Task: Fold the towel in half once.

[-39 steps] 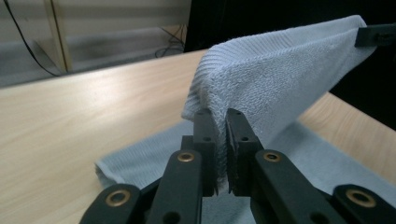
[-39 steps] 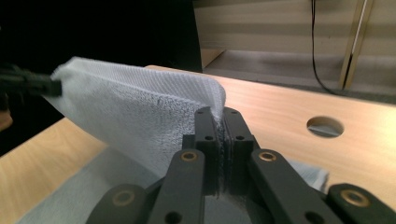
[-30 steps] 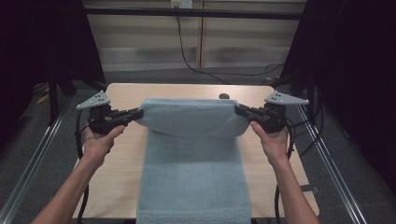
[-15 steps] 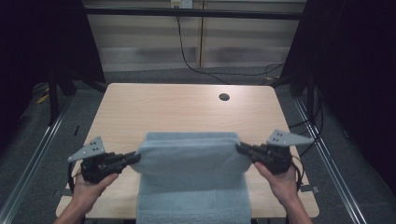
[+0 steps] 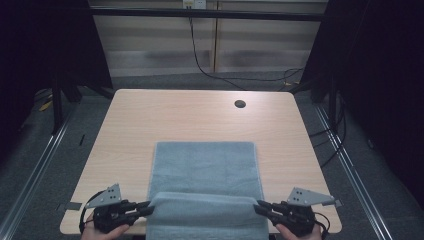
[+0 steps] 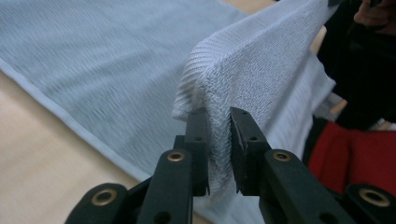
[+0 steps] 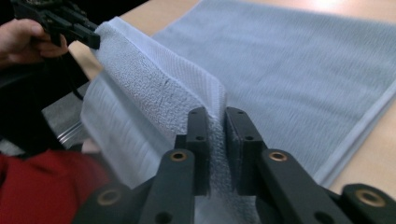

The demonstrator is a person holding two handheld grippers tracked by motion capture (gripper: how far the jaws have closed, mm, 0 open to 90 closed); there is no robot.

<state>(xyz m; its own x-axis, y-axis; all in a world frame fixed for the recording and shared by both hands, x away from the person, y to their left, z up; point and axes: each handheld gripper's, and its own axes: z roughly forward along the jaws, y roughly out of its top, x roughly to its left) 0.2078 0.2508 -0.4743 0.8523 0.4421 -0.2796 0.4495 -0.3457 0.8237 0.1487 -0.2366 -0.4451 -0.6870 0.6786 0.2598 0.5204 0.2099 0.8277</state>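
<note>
A grey-blue towel [image 5: 202, 165] lies flat on the wooden table [image 5: 165, 115], its near edge lifted into a raised fold between my two grippers. My left gripper [image 5: 147, 207] holds the fold's left corner at the table's near edge. In the left gripper view the terry cloth [image 6: 261, 70] fills the gap of that gripper [image 6: 218, 116]. My right gripper [image 5: 260, 206] holds the right corner, and the towel [image 7: 154, 88] sits pinched in its jaws [image 7: 217, 116]. Both pairs of jaws have just been opening slightly, with the cloth still between the pads.
A round cable hole [image 5: 240, 104] sits near the table's far right. Metal floor rails [image 5: 40, 160] run along both sides of the table. A dark frame and cables [image 5: 200, 55] stand behind it. Red clothing [image 6: 355, 154] shows below the near edge.
Both grippers came from the far end of the table toward the near edge and sank, carrying the towel's edge. The far part of the towel now lies flat.
</note>
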